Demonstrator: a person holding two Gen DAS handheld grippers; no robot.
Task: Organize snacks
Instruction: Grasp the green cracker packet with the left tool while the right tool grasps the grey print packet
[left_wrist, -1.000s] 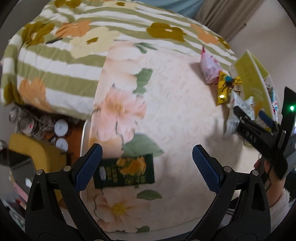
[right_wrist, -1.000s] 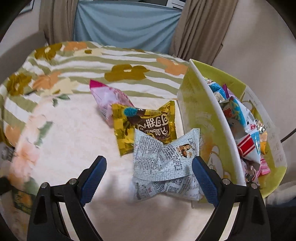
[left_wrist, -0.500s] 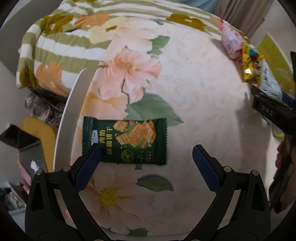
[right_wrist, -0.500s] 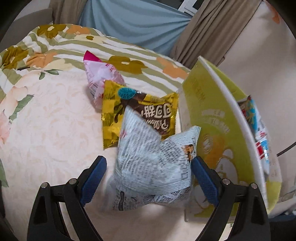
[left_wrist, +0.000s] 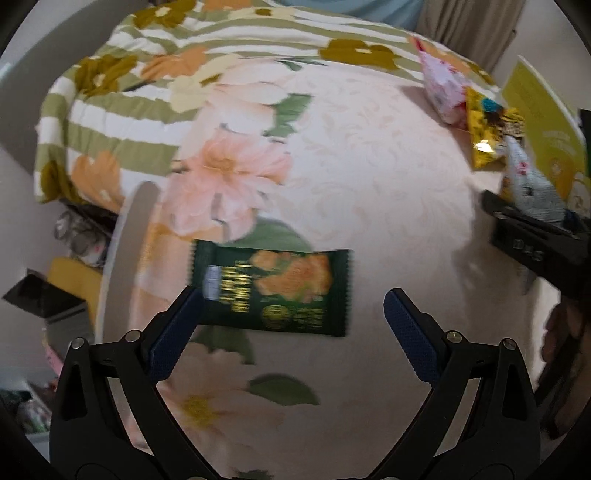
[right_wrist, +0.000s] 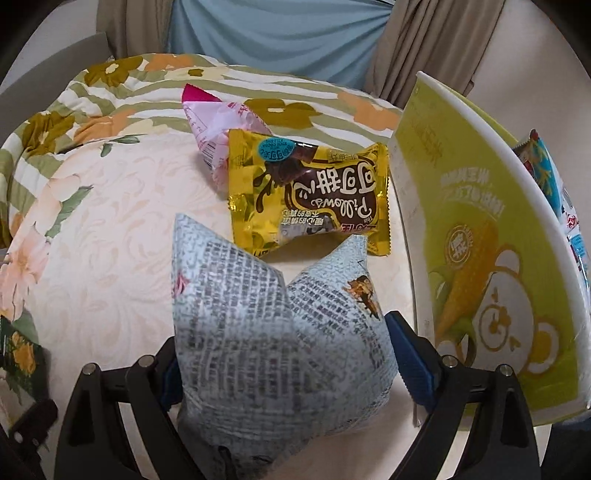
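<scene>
The left claw stands wide apart over the floral tabletop. A dark green cracker packet lies flat just ahead of it, between the two fingers but nearer the left one, whose blue pad overlaps the packet's lower left corner; whether they touch cannot be told.

The right claw is clamped on a grey newsprint-patterned snack bag, its blue pads pressing both sides of the bag's lower half. Just beyond this bag lies a yellow chocolate packet, and behind that a pink packet. To the right of the claw stands a yellow-green snack box, tilted, with more wrapped snacks showing inside.
</scene>
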